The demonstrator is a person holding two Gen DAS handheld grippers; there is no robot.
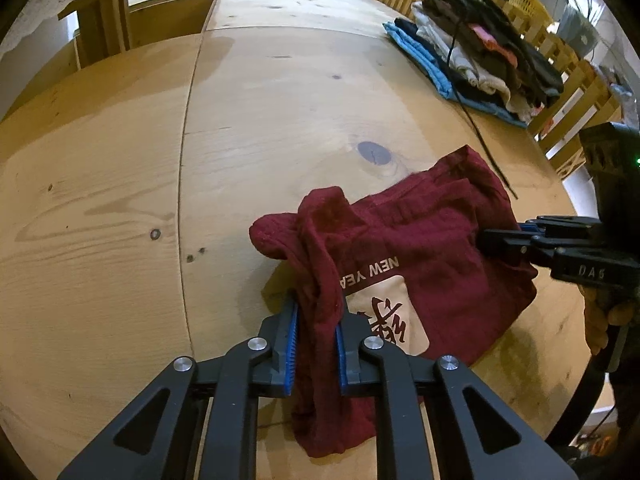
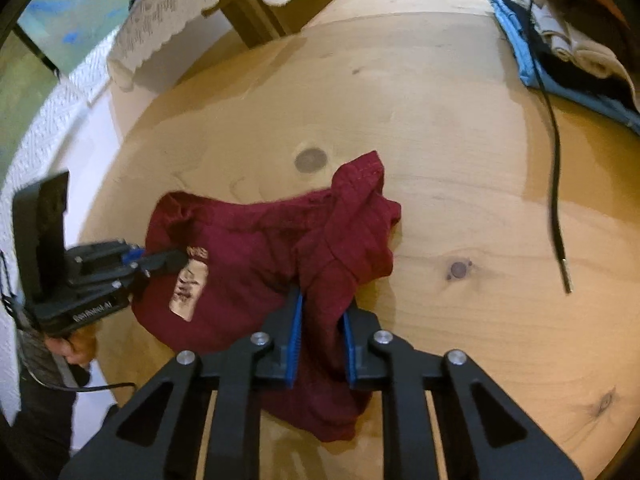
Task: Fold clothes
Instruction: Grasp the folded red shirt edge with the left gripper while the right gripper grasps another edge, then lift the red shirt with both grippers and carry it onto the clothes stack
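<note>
**Q:** Wooden table (image 1: 280, 92), what's on it?

**A:** Item 1: dark red shirt (image 1: 420, 248), bunched, printed panel w/ "NEW YEA…" facing up, near the front edge of the table. Item 2: pile of folded clothes (image 1: 472, 52) at the far right, well apart from the shirt. Prob. the finished stack, my guess. Item 3: black cord (image 1: 476, 120) trailing from the pile, its end near the shirt's far corner.

**Q:** And your grips?

**A:** Left gripper (image 1: 316, 340): blue pads clamped on a gathered fold at the shirt's left side, cloth draped over and hanging below the jaws. Right gripper (image 2: 320, 332): same, jaws closed on a bunch at the right side. Each shows side-on in the other's cam, biting the shirt's edge.

**Q:** Why hold both ends?

**A:** Judgement only: two pinches at opposite sides let me lift and spread the cloth, so it can lie flat before any fold. Shirt partly off the table at my jaws, rest resting on wood.

**Q:** Progress on this one?

**A:** Early, I'd say. Crumpled, no clean fold line seen. Risk: a gathered bunch may slip out or hide a sleeve.
</note>
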